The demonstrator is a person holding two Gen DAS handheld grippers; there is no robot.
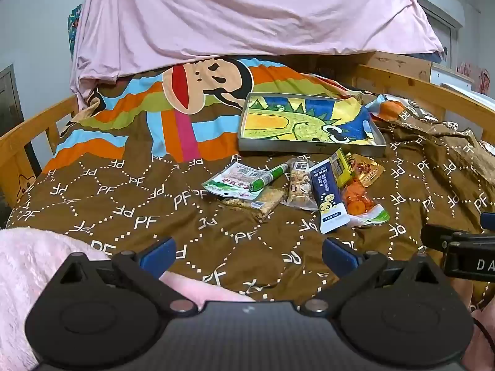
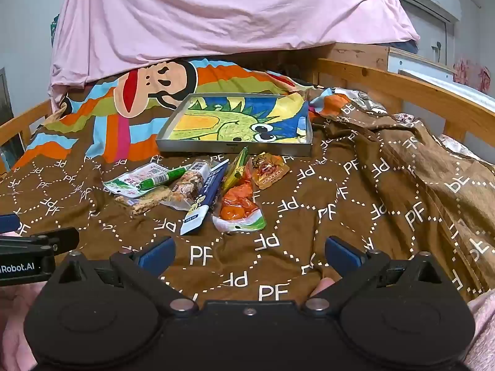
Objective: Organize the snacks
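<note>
Currently both grippers idle: left gripper (image 1: 249, 255) and right gripper (image 2: 249, 255) fingers spread, empty. Snacks (image 2: 198, 188) heaped on bed (image 2: 340, 204) ahead of fingers, tray (image 2: 235, 147) beyond. Advise lifting topmost packet first, gripping edge.

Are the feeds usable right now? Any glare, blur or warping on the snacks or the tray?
Left wrist: evenly lit, snacks fairly sharp, tray without glare, bed rail bowed by the fisheye, black corners. Right wrist: same soft light, orange packet slightly shiny, edges warped, print too small to read.
</note>
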